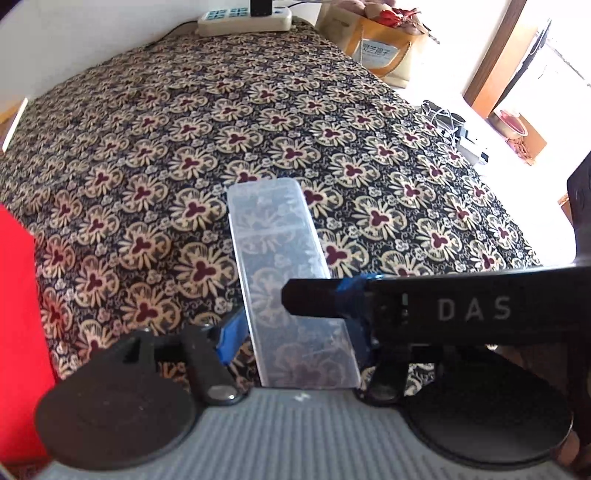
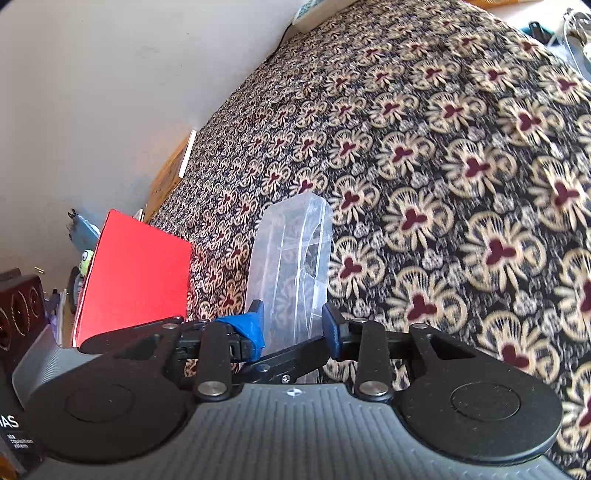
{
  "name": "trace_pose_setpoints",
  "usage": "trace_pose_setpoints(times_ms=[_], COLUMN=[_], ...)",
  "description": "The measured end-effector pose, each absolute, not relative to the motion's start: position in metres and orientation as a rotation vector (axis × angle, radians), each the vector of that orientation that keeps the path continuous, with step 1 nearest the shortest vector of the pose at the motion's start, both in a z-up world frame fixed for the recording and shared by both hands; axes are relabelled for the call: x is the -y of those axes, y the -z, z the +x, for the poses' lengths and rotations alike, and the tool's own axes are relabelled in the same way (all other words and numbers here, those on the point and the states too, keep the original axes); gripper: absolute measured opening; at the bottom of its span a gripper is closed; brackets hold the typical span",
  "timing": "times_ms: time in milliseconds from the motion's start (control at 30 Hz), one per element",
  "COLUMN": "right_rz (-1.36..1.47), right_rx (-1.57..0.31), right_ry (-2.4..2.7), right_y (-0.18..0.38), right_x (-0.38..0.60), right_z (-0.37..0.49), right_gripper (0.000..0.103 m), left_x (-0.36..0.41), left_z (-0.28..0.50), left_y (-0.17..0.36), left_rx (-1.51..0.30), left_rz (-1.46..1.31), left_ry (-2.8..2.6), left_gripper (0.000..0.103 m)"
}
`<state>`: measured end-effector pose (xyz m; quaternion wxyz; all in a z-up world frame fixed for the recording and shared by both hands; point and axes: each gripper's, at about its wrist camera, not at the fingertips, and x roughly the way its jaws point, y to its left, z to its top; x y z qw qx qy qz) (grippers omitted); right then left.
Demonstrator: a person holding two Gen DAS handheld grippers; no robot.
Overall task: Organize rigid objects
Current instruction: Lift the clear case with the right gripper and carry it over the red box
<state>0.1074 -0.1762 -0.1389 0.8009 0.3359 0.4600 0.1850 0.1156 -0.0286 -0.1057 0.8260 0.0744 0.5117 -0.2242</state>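
A clear plastic box (image 1: 284, 280), long, narrow and rounded at its far corners, is held above a table covered by a dark cloth (image 1: 147, 155) printed with cream and maroon flowers. The box is translucent, so the cloth pattern is seen through its walls, and thin internal ribs or dividers are visible in the right wrist view (image 2: 291, 266), where it is seen edge-on and tilted. The left gripper (image 1: 295, 332) is closed on the near end of the box, its blue-taped fingers (image 1: 231, 334) pressed against the two long sides. The right gripper (image 2: 293, 321) is likewise closed on the box, with one blue pad on each face. In the left wrist view, a black finger marked "DAS", belonging to the right gripper (image 1: 388, 299), is seen crossing in front of the box. A red box (image 2: 136, 273) stands just beside it at the table edge, and a power strip (image 1: 243, 18) lies at the far end.
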Motion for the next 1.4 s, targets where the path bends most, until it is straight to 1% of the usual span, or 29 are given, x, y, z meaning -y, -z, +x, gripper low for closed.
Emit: trace_pose_setpoints(times_ms=[333, 633, 933, 1133, 1233, 1400], right_rz=[0.736, 0.681, 0.585, 0.550, 0.522, 0.501], right_rx=[-0.996, -0.915, -0.804, -0.738, -0.724, -0.719], right_ry=[-0.417, -0.495, -0.591, -0.637, -0.642, -0.632], right_y=[0.132, 0.092, 0.038, 0.012, 0.007, 0.010], right_x=[0.192, 0.165, 0.111, 0.051, 0.020, -0.020], right_z=[0.055, 0.054, 0.067, 0.080, 0.088, 0.100], right_gripper=[0.017, 0.016, 0.016, 0.016, 0.016, 0.016], left_x=[0.036, 0.014, -0.050, -0.111, -0.144, -0.186], left_z=[0.067, 0.049, 0.047, 0.051, 0.057, 0.068], left_y=[0.098, 0.061, 0.008, -0.024, -0.032, -0.030], left_rx=[-1.072, -0.980, -0.853, -0.781, -0.763, -0.760], left_rz=[0.193, 0.157, 0.080, 0.070, 0.050, 0.045], left_ry=[0.493, 0.436, 0.376, 0.353, 0.347, 0.335], left_gripper=[0.054, 0.054, 0.054, 0.054, 0.054, 0.054])
